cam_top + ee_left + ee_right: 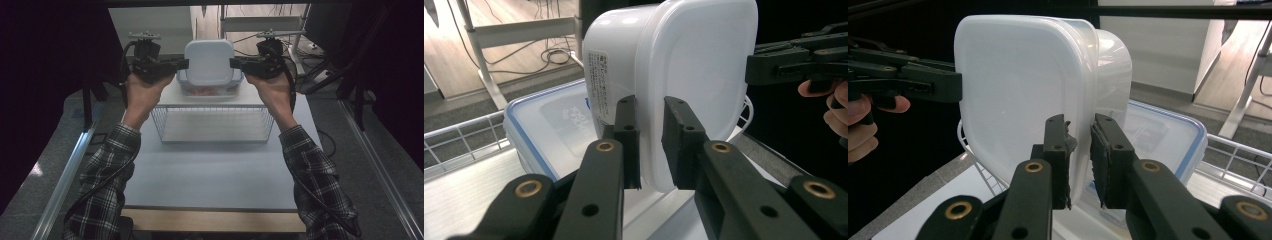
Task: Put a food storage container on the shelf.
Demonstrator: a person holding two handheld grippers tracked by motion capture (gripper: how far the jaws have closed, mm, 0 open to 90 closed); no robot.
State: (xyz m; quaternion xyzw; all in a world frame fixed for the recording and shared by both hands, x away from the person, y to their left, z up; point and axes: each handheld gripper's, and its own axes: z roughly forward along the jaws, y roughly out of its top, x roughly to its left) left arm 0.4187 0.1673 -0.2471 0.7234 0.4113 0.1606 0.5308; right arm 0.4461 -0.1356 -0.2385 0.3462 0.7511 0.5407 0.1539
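Note:
A white lidded plastic container (209,61) hangs tipped on its side in the air, its lid facing me. My left gripper (184,64) is shut on its left lid rim and my right gripper (233,63) on its right rim. In the left gripper view the container (694,60) has its lid edge pinched in the gripper (651,107). The right gripper view shows the container (1013,85) with its edge clamped in the gripper (1079,125). Just below sits a clear box with a blue-rimmed lid (549,125) (1158,135) (210,91).
A wire basket (215,125) stands on the pale table (210,175), and its wire walls (464,135) (1238,145) run beside the blue-rimmed box. Metal rails (65,175) flank the table. Shelving legs and cables (300,45) lie behind.

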